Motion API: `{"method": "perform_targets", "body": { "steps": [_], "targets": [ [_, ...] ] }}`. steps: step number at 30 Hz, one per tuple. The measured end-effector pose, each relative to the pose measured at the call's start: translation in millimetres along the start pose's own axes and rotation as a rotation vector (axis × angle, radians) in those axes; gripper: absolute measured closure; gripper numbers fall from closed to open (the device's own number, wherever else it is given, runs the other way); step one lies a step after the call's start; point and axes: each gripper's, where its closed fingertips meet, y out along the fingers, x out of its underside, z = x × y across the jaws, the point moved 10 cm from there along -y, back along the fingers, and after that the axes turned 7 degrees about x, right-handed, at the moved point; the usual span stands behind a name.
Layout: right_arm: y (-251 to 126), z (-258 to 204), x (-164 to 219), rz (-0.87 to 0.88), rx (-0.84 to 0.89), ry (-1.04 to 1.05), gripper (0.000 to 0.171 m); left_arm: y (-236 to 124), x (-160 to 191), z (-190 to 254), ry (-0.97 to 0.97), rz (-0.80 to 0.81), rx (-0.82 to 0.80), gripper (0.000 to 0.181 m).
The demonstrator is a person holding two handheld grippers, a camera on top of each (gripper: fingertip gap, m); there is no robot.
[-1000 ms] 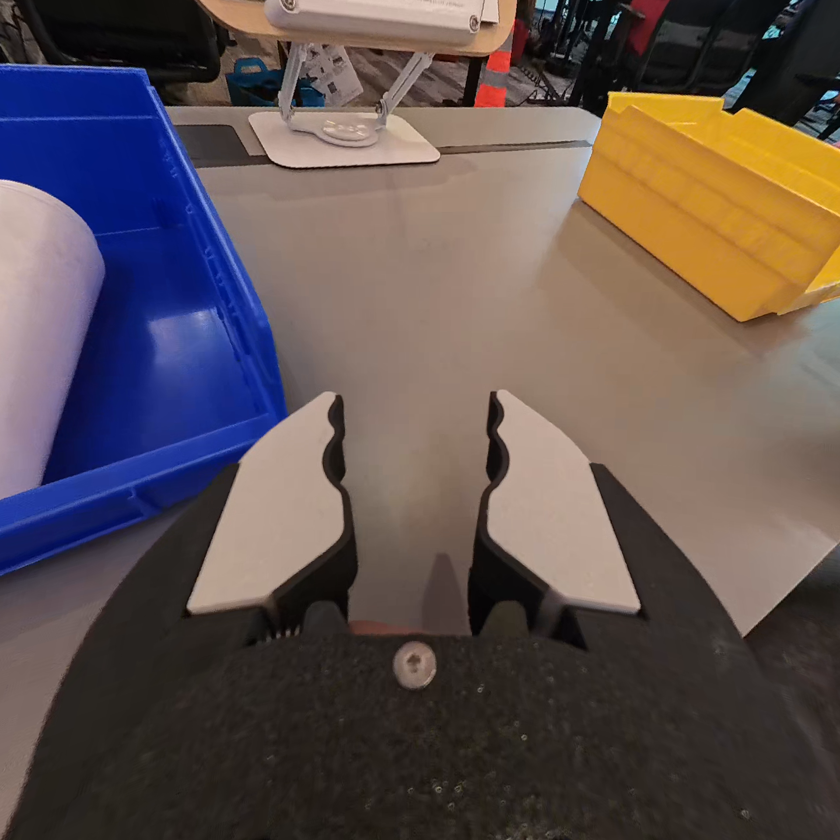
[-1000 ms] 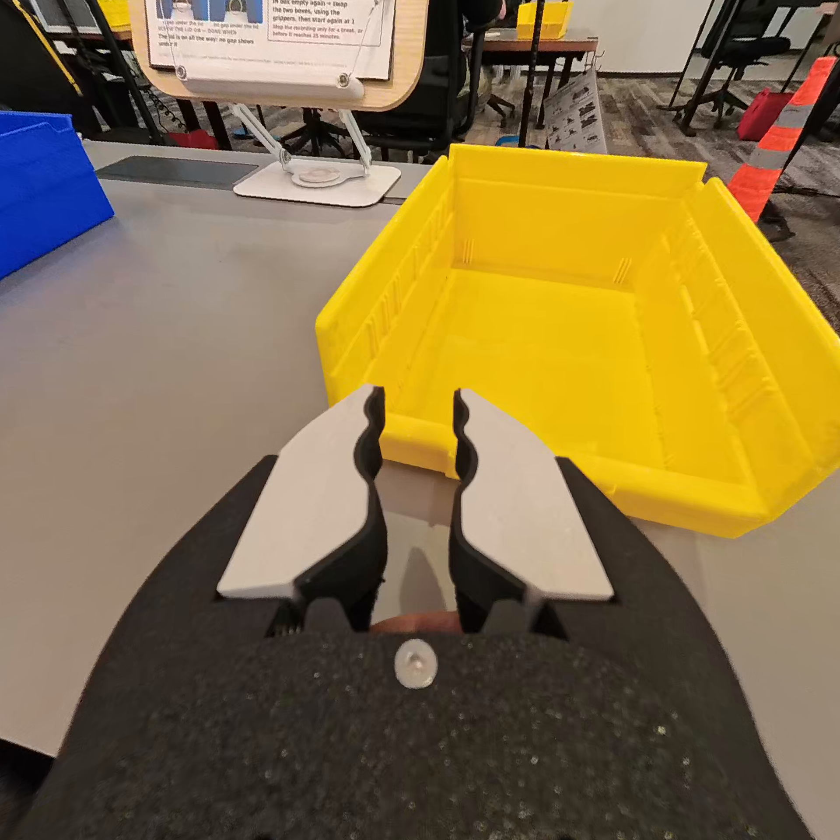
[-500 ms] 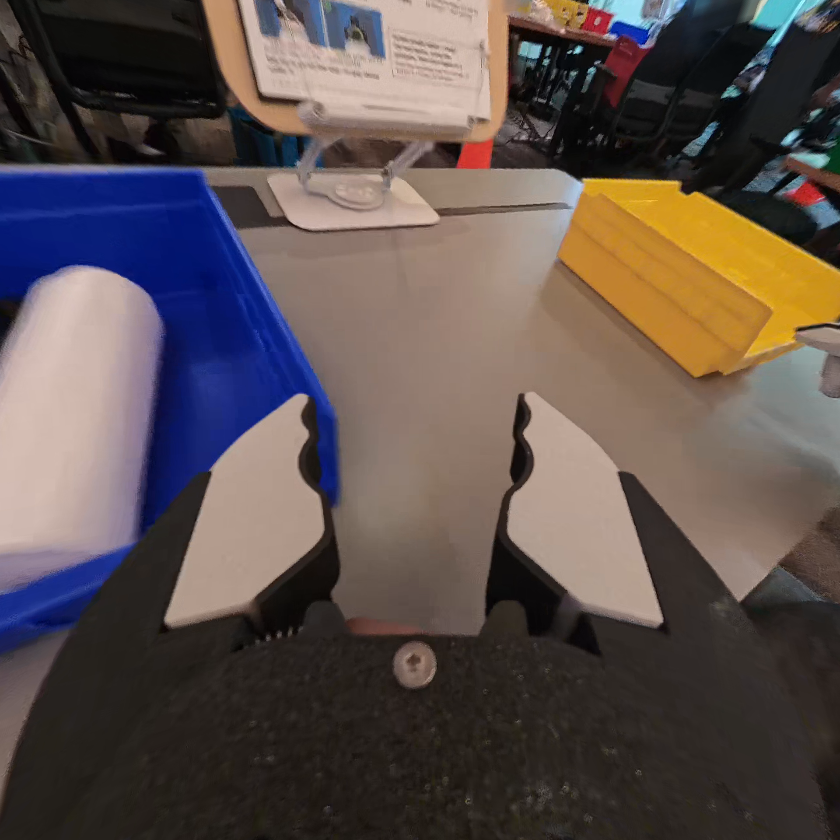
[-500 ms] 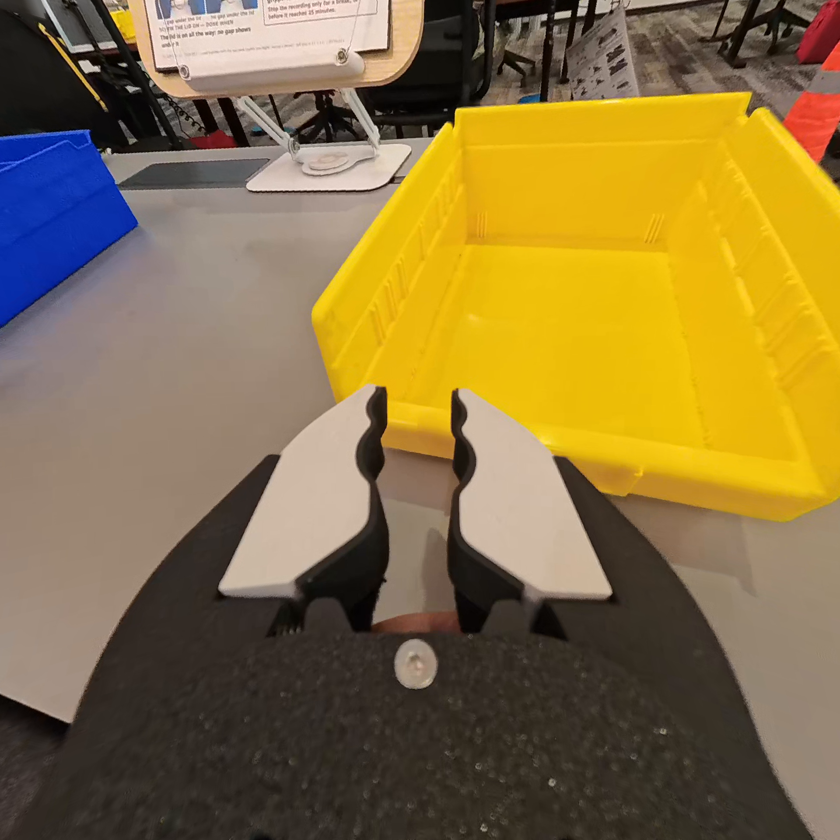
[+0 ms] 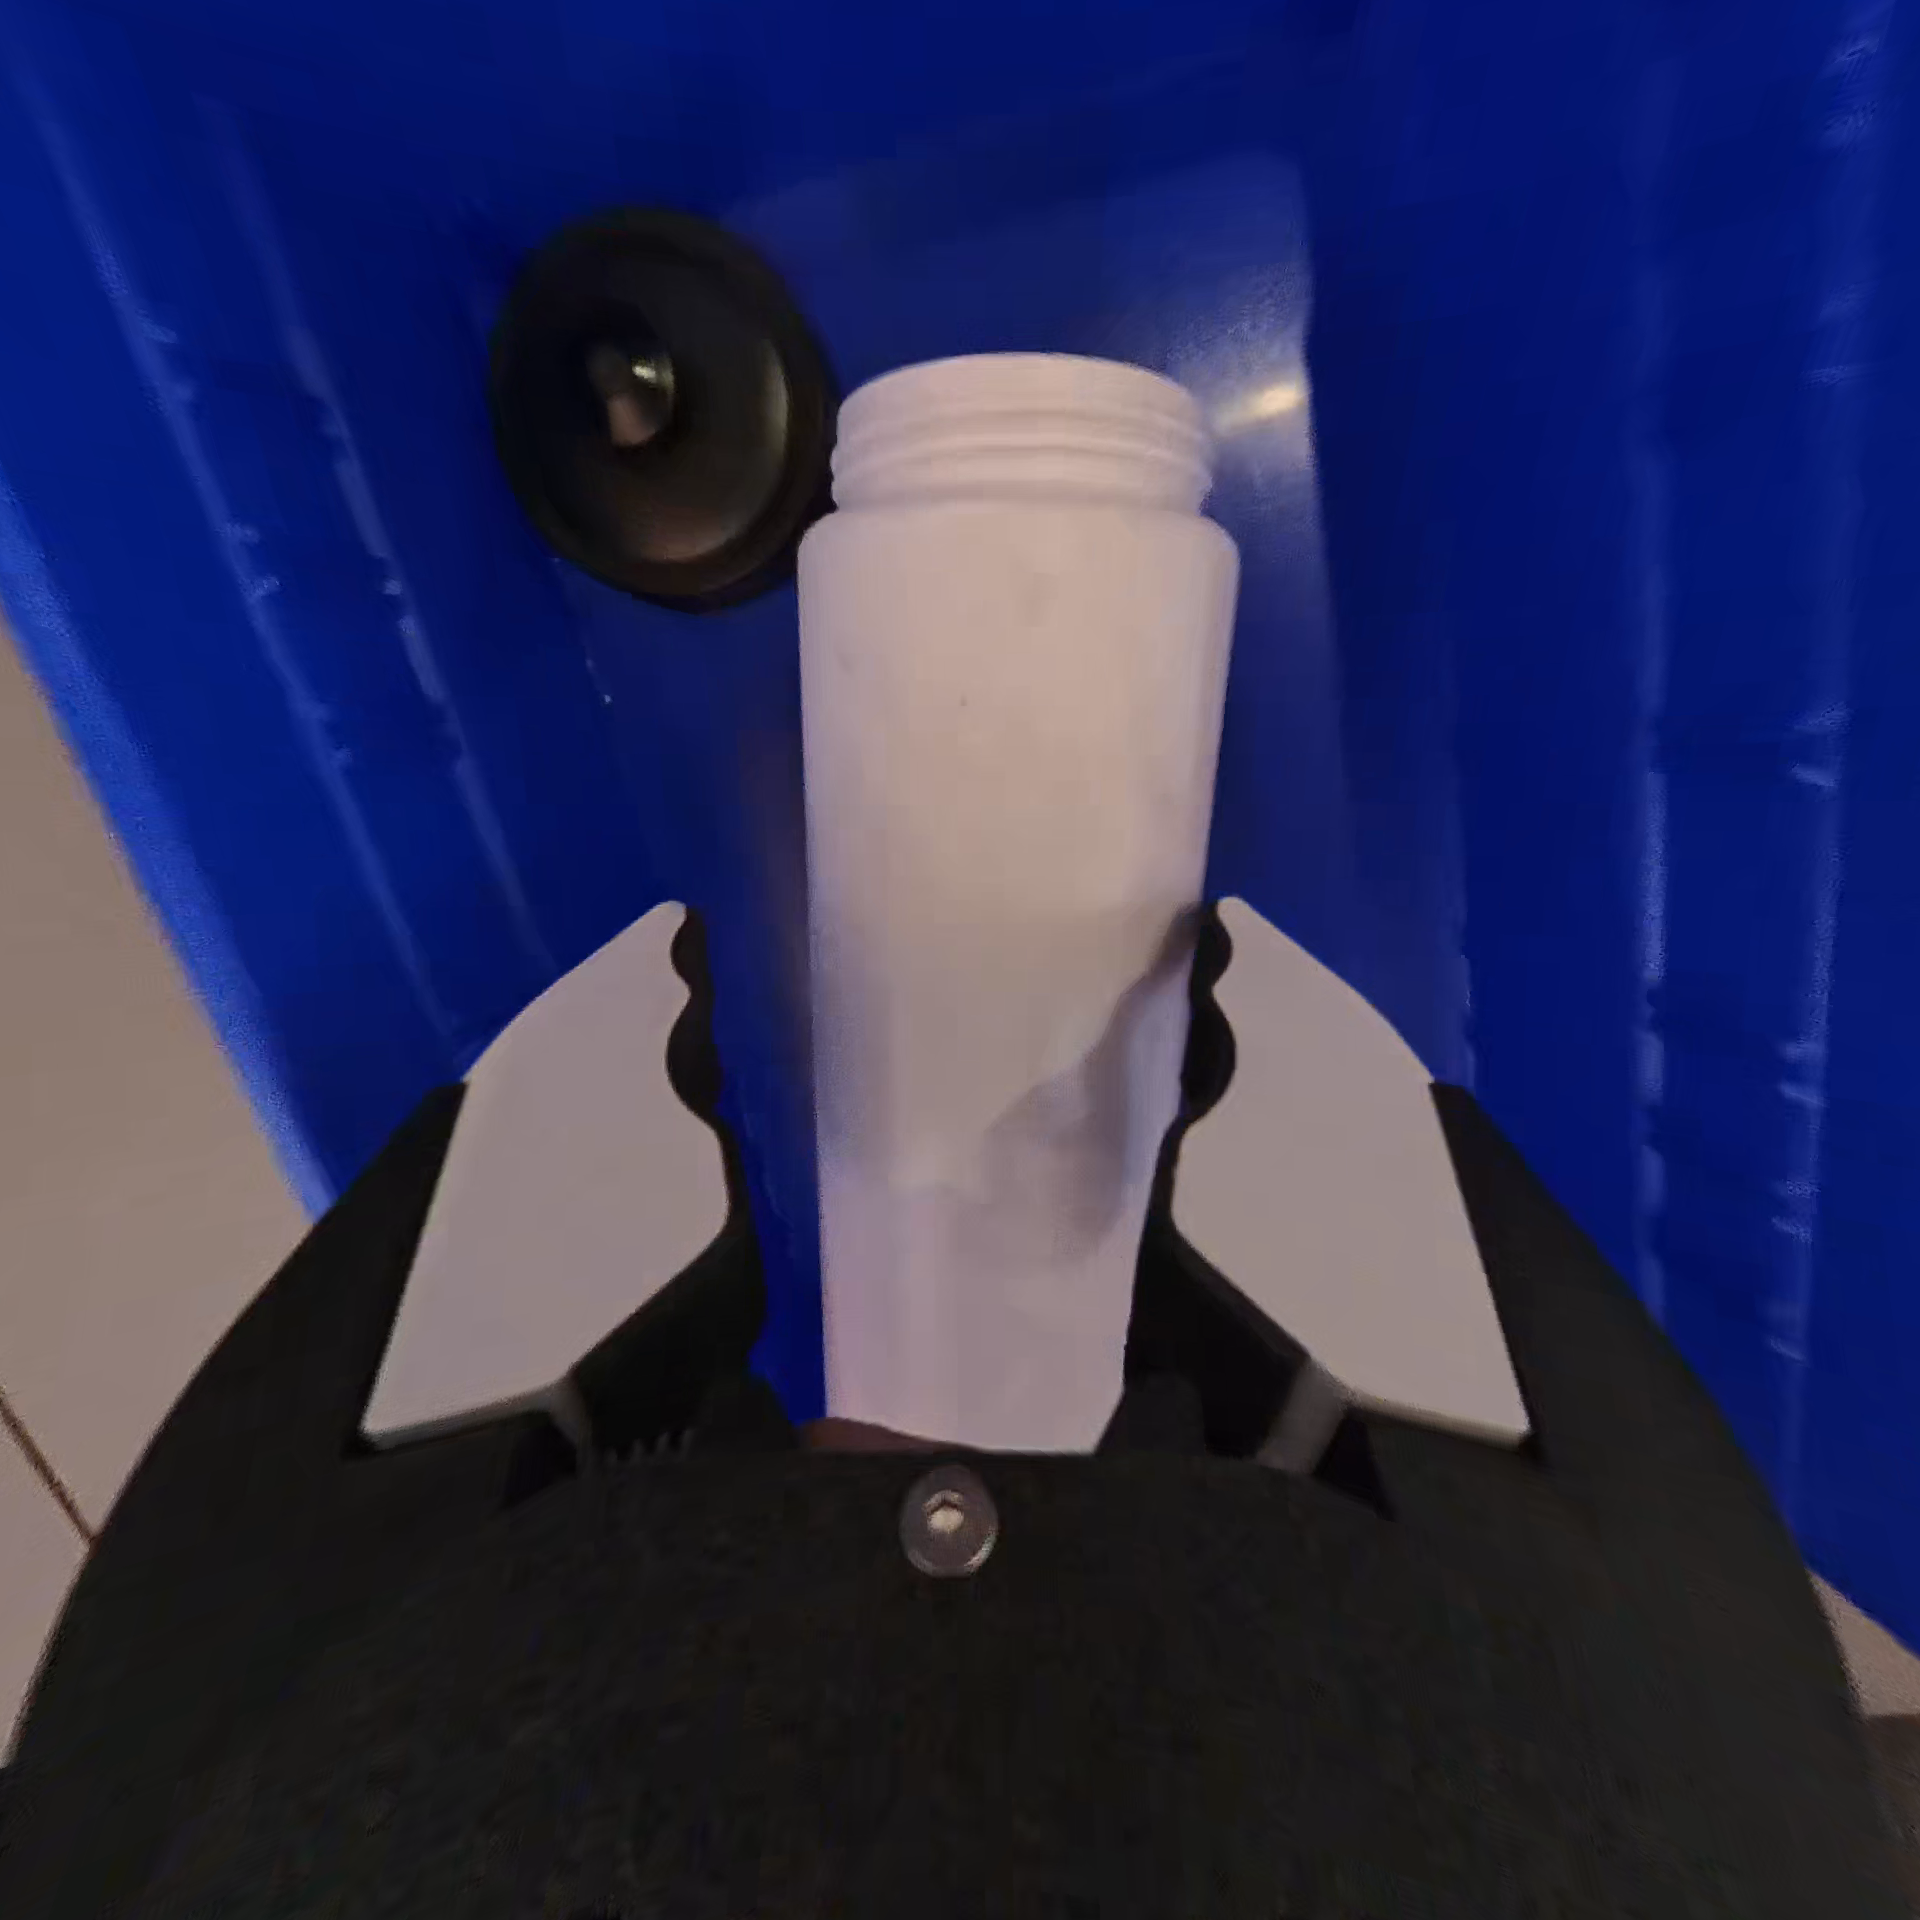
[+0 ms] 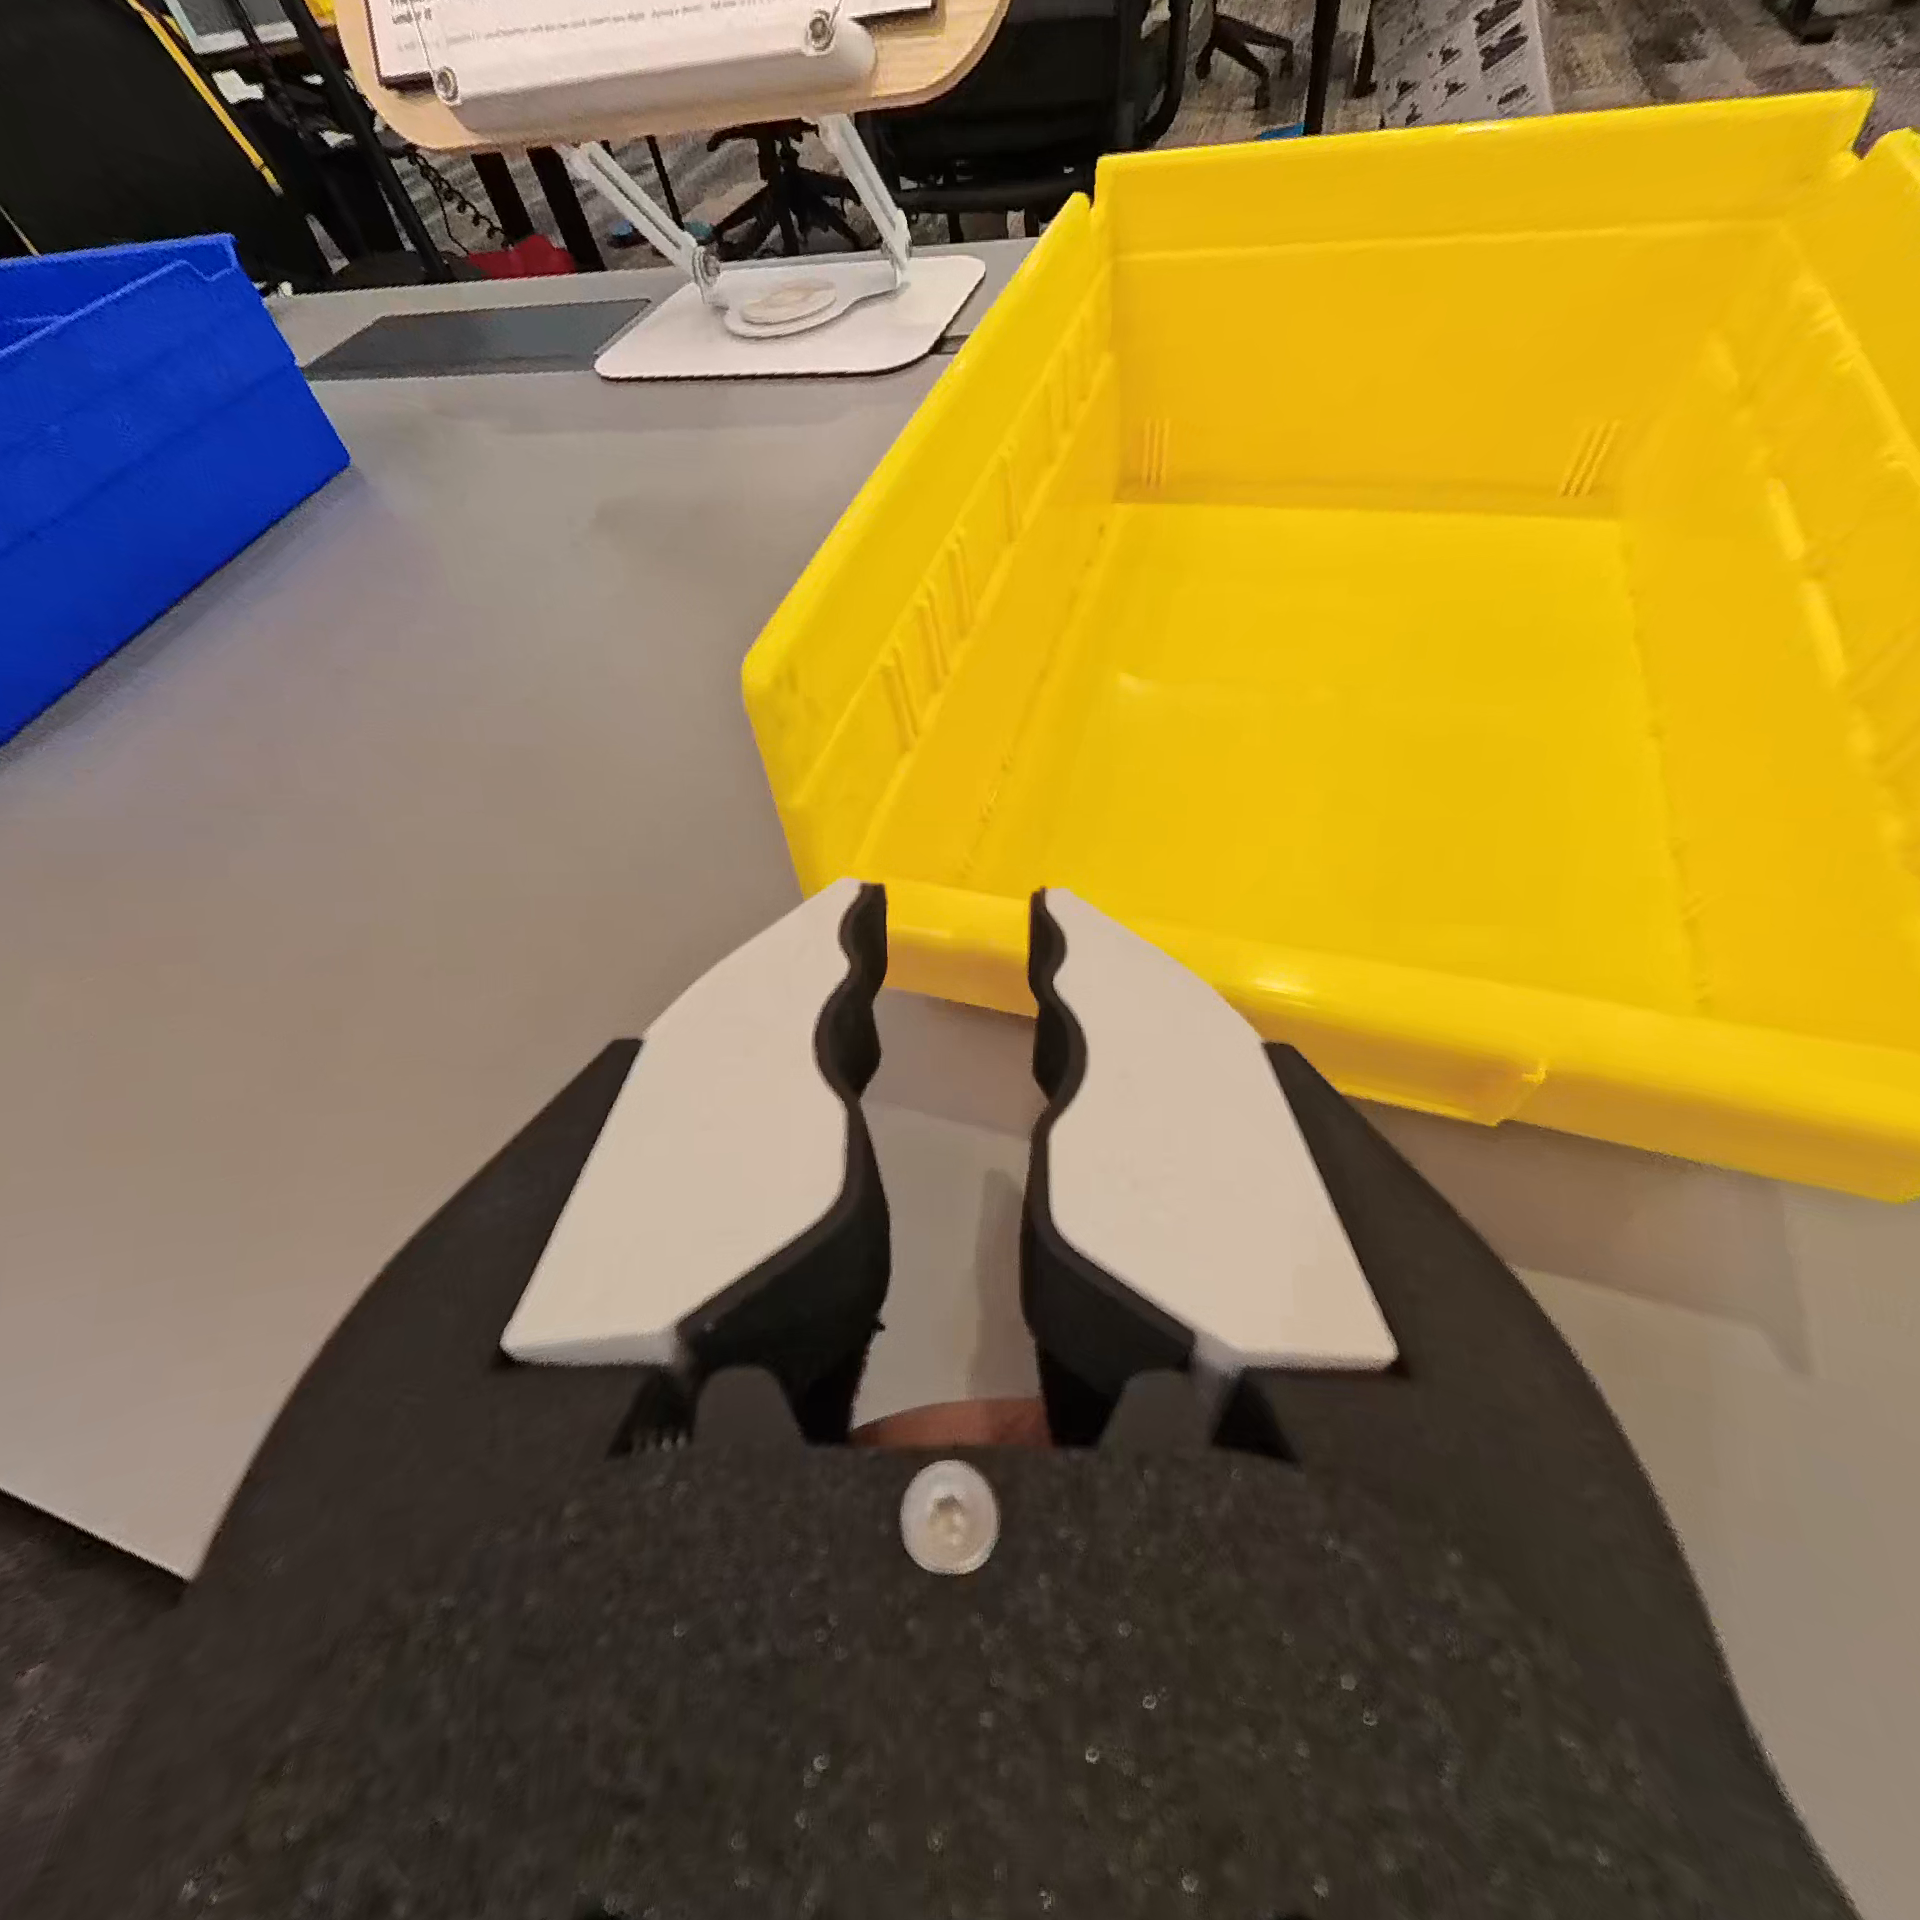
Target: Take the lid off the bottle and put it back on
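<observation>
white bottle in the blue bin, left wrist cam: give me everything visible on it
The white bottle looks like matte plastic: a plain cylindrical body, a short shoulder and a threaded neck with no lid on. It lies in the blue bin, neck pointing away from the camera. A black lid sits beside the neck. The open left claw straddles the body; its right finger seems to touch it, the left does not.

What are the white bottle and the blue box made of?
Bottle: looks like matte white plastic, with moulded screw threads at its neck and a dent near the gripper. Box: probably hard, glossy plastic, since it shines and has moulded ribs.
</observation>
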Motion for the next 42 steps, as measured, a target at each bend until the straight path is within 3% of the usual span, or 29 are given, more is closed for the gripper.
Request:
{"method": "perform_targets", "body": {
  "steps": [6,10,15,19,22,26,33,42],
  "targets": [
    [-2,8,5,-0.027,0.008,0.029,0.145,27,-1,3,0.011,-0.084,0.056,0.095],
    [-2,8,5,-0.036,0.002,0.040,0.145,8,-2,0,-0.002,-0.050,0.100,0.096],
    [0,2,5,-0.041,0.003,0.010,0.145,-67,-6,15,0.062,0.367,0.155,0.096],
    [2,-3,5,-0.040,-0.003,-0.019,0.145,-125,-2,67,0.188,0.722,0.222,0.096],
    [5,-6,5,-0.045,-0.007,-0.033,0.145,-140,-2,119,0.282,0.888,0.292,0.096],
    [6,-7,4,-0.044,-0.006,-0.038,0.145,-114,-11,187,0.365,0.982,0.383,0.096],
    [3,0,4,-0.028,0.015,-0.023,0.146,-17,-27,283,0.458,0.913,0.405,0.096],
    [-2,1,4,-0.008,0.011,-0.026,0.145,21,-19,320,0.533,0.896,0.309,0.096]
  ]
}}
